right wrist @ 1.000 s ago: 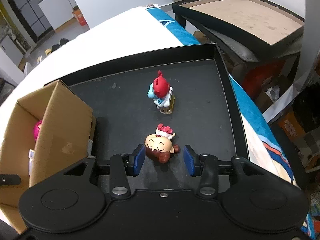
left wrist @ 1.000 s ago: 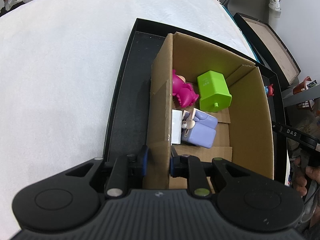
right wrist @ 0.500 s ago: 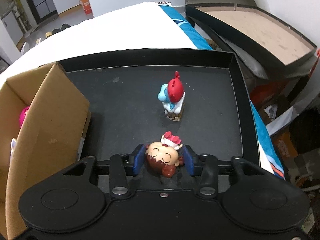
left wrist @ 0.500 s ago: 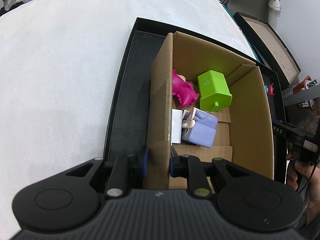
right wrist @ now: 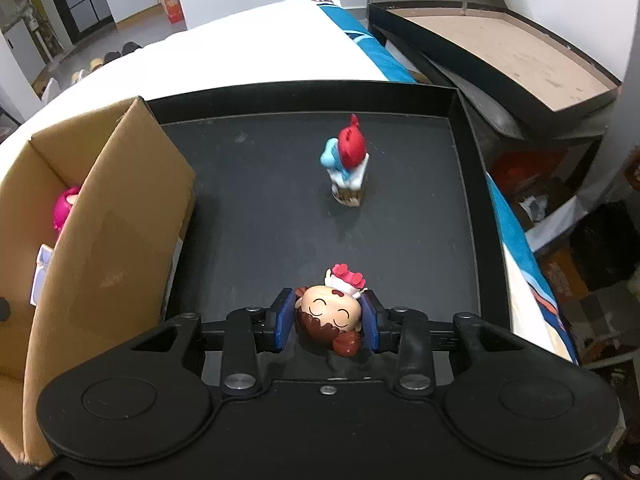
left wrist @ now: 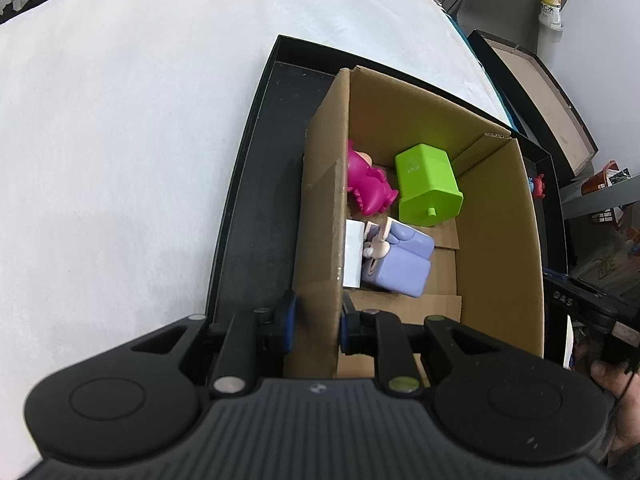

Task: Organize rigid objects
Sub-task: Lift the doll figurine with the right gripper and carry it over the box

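Note:
My left gripper point(left wrist: 316, 320) is shut on the near wall of the open cardboard box point(left wrist: 320, 220). Inside the box lie a lime green block point(left wrist: 428, 184), a pink figure point(left wrist: 368, 188), a lilac toy point(left wrist: 400, 264) and a white card point(left wrist: 354, 252). My right gripper point(right wrist: 329, 320) has its jaws closing on a brown-haired doll figurine point(right wrist: 332, 314) lying on the black tray point(right wrist: 468, 200); both blue pads touch its head. A blue figure with a red cap point(right wrist: 348, 160) stands upright further out on the tray.
The cardboard box point(right wrist: 120, 208) stands at the tray's left side in the right wrist view. The tray rests on a white padded surface point(left wrist: 120, 140). A second tray with a brown floor point(right wrist: 500, 40) sits off to the far right, with clutter below it.
The right gripper's jaws have narrowed onto the doll's head, and the view has rolled slightly. The left gripper and the box have stayed still.

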Motion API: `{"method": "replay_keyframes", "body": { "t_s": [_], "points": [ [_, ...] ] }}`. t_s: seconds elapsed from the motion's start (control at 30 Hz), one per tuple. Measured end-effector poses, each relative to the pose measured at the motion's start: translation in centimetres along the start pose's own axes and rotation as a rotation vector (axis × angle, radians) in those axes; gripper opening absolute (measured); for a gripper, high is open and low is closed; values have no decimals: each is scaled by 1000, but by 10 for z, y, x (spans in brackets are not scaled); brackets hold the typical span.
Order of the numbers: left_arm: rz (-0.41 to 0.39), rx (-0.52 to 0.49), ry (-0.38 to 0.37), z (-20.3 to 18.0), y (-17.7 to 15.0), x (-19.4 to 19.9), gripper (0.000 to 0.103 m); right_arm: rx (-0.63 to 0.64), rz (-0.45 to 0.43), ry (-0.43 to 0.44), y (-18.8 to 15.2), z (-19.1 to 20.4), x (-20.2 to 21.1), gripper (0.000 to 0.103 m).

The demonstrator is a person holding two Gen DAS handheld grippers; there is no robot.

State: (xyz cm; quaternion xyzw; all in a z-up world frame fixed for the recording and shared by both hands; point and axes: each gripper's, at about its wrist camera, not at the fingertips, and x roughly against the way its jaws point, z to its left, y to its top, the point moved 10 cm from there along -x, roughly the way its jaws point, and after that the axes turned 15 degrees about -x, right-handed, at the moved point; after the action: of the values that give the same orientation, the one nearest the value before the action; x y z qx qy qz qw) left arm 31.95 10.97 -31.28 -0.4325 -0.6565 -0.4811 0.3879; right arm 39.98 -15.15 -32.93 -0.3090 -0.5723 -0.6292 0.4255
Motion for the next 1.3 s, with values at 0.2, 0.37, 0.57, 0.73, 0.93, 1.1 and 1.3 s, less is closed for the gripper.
{"method": "replay_keyframes", "body": {
  "t_s": [0.2,0.37,0.57,0.73,0.93,1.1,1.3],
  "points": [
    [-4,-2,6,-3,1,3,20,-25,-24,-5,-1,-2,23,35],
    [-1,-18,15,-6,1,4,19,-29,-39,2,-6,-1,44,35],
    [-3,-9,0,-6,0,6,19,-9,-80,3,0,4,73,35],
    [-8,-2,-7,-5,-1,9,19,12,-112,6,9,12,94,35],
    [-17,20,-35,-2,-1,15,19,34,-139,4,13,22,113,35],
    [-27,18,-40,-2,-1,21,19,48,-159,8,15,35,125,35],
    [-41,10,-49,-3,-1,27,19,63,-175,22,15,54,135,35]
  ]
}}
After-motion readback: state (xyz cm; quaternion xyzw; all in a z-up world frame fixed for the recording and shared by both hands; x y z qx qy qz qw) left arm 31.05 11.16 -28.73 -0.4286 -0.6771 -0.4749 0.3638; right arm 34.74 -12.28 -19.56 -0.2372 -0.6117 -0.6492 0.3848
